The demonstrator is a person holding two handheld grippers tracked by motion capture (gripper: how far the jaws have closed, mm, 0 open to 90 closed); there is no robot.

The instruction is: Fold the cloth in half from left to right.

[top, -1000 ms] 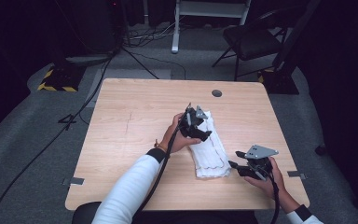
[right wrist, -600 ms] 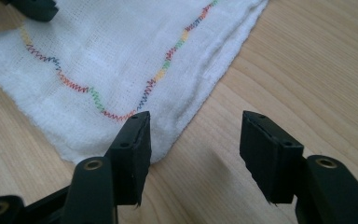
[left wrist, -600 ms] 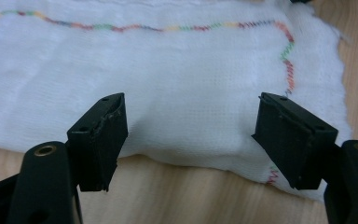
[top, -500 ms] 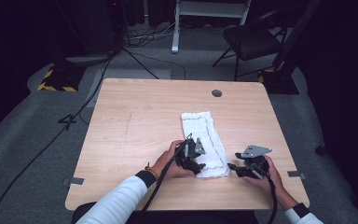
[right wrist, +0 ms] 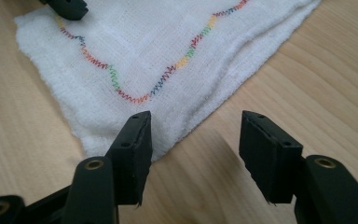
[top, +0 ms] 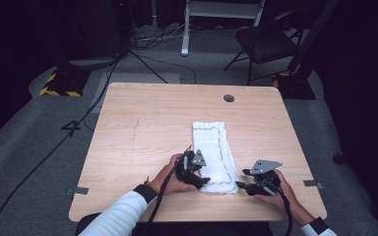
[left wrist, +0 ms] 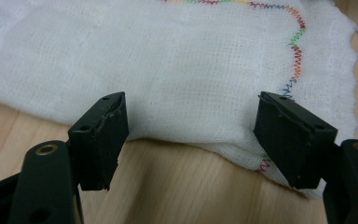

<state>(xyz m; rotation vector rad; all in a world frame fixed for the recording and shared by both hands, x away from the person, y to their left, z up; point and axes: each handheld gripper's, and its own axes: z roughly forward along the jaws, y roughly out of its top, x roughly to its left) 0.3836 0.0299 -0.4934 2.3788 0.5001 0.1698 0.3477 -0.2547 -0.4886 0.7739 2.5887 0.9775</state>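
Right now a folded white cloth (top: 214, 156) with rainbow zigzag stitching lies flat on the wooden table (top: 142, 128), toward the near edge. Left gripper (top: 195, 173) sits at its near left corner, jaws apart and gripping nothing, cloth edge between them. Right gripper (top: 252, 186) at the near right corner, jaws just been opening, nothing pinched, one pad over the cloth corner
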